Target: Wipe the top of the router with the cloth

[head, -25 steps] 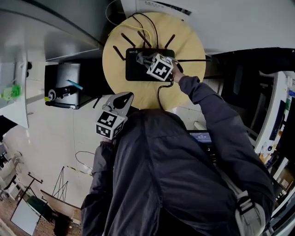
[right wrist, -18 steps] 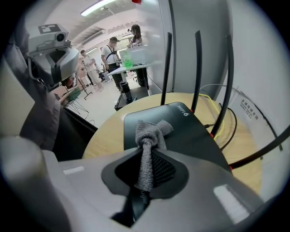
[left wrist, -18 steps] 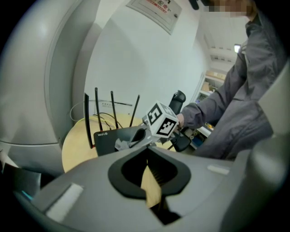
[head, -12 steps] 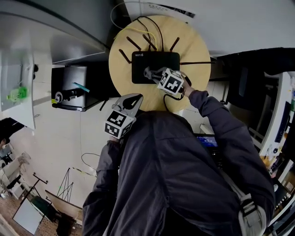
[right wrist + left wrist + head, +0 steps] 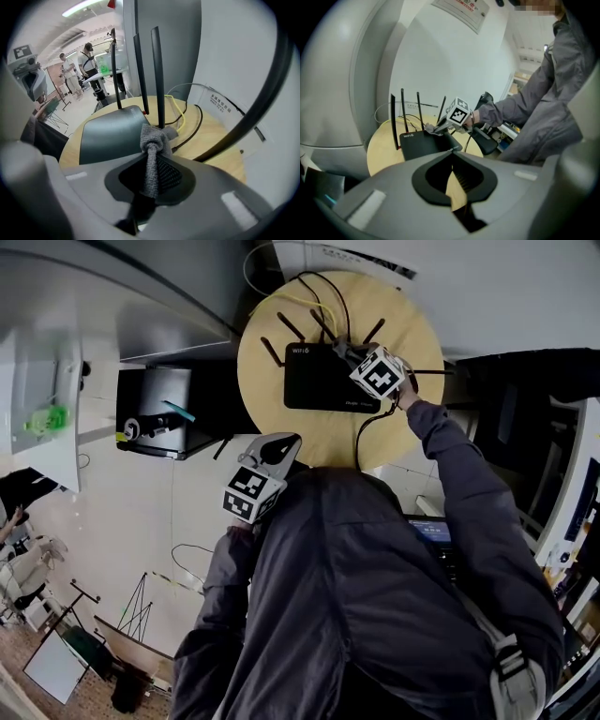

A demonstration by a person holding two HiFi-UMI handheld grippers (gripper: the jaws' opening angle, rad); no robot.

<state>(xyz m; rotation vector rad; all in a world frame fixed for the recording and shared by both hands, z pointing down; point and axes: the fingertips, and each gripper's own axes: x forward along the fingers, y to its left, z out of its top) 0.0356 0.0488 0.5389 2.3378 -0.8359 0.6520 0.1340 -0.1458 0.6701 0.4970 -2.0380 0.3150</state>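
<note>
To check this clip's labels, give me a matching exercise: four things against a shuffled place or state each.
Things:
1. cloth
2. router
3. left gripper
4. yellow cable

Place or state:
A. shut, holding nothing
B. looped on the table behind the router
C. clamped in the right gripper
D. lying flat on the round table

Pairs: 1-C, 2-D, 3-A, 4-B

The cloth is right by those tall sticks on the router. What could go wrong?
The cloth, pinched in the right gripper, sits at the router's back edge right by an antenna, so a sweep could snag or bend it. The yellow cable lies just behind; a hard push might tug it or slide the router on the round table.
</note>
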